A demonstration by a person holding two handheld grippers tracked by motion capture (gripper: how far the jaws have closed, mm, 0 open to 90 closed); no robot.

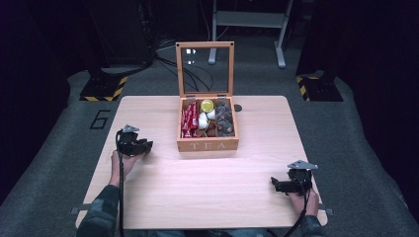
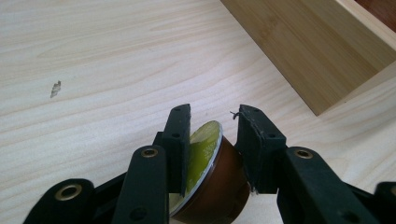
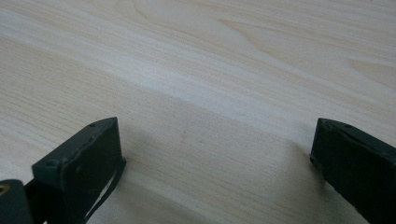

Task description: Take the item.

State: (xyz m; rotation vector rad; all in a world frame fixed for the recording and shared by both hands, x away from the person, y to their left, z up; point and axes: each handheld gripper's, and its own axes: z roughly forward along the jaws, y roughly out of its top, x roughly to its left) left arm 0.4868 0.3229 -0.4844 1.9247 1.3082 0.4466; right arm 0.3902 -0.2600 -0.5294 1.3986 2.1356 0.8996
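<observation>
1. One brown capsule [image 2: 212, 182] with green foil sits clamped between my left gripper [image 2: 214, 122] jaws, near the tea box [image 2: 308, 51].
2. My right gripper [image 3: 215, 140] gapes wide, holding nothing, over bare table [image 3: 210, 60].

bright overhead light on the pale table [image 1: 207, 182], dark surroundings, soft low-resolution frames, tongs throwing blurred shadows

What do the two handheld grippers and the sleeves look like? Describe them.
Both the left gripper and the right gripper are black, with flat, blocky jaws on linkage arms pinned by brass-ringed rivets. Each carries a grey three-cornered plate on top and trails a black cable. The sleeves look dark and mottled.
</observation>
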